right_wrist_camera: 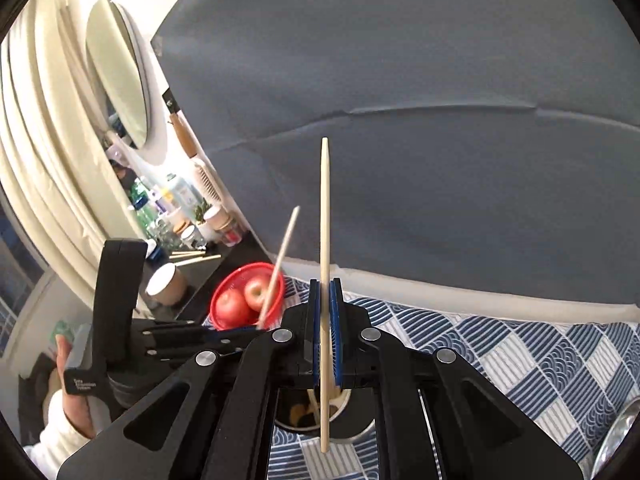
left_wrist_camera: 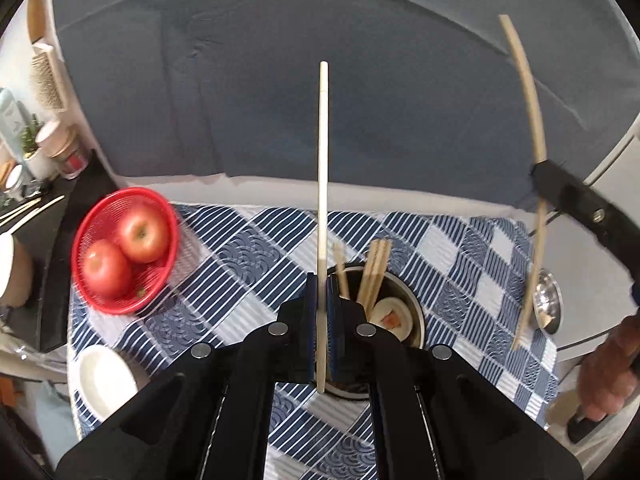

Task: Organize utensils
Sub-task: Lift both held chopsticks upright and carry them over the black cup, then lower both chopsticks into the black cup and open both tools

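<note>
A: Your left hand-held gripper (left_wrist_camera: 322, 304) is clamped tight on a pale chopstick (left_wrist_camera: 323, 184), jaws pinched to the stick's width, long axis running straight up and away from you.

B: And your right hand-held gripper (right_wrist_camera: 325, 320) is doing the same with a wooden chopstick (right_wrist_camera: 325, 248): closed on it near the lower third, stick upright, its lower end hanging past the pads.

A: Look just beyond your left pads: the metal utensil holder (left_wrist_camera: 404, 292) sits directly below and a touch right, already holding several chopsticks (left_wrist_camera: 374, 272) leaning on the far rim.

B: From the right wrist the holder's mouth (right_wrist_camera: 308, 416) shows right under the jaws too. Both sticks point down into it, I'd say, and the left looks nearer the opening.

A: So lowering along the stick's own axis seems the move. Watch the two grippers, they're near each other.

B: Further out: red basket (left_wrist_camera: 124, 248) of apples far left on the checked cloth (left_wrist_camera: 248, 248), small white dish (left_wrist_camera: 106, 380) near left, steel ladle (left_wrist_camera: 546, 300) at right.
</note>
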The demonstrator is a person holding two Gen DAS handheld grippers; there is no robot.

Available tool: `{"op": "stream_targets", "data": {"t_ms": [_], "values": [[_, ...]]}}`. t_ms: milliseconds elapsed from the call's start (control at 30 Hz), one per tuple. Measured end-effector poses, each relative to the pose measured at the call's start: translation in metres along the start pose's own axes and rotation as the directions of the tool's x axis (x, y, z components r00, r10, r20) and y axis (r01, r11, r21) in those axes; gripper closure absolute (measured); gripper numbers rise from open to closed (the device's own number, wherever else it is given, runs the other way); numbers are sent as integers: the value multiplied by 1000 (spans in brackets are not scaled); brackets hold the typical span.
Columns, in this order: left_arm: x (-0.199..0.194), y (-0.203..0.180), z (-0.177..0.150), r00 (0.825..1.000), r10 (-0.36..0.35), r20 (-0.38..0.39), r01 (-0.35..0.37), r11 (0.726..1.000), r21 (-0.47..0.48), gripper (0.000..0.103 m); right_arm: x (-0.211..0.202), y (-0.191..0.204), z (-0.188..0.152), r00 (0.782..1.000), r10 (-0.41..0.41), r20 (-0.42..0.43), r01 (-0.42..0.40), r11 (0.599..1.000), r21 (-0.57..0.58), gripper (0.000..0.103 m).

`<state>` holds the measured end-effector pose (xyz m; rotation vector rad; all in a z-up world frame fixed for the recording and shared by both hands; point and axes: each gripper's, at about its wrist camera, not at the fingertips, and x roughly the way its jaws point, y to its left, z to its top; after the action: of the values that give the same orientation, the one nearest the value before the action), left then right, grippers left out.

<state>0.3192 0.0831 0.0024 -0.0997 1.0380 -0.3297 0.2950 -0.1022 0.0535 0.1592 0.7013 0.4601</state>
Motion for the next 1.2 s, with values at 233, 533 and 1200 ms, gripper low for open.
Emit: {"op": "stream_targets", "data": {"t_ms": [233,533,1200], "values": [[18,0,-2,994,-108,13,107,994,20,98,36,5,-10,999,23,-35,-22,1000,4,98],[26,7,-23,987,-135,84,136,991,-3,98,72,1,-31,999,39,-37,-37,998,50,98],[5,-3,-63,992,-100,82,95,993,67,98,65,13,-69,984,-22,-176,7,996,-85,98]]}}
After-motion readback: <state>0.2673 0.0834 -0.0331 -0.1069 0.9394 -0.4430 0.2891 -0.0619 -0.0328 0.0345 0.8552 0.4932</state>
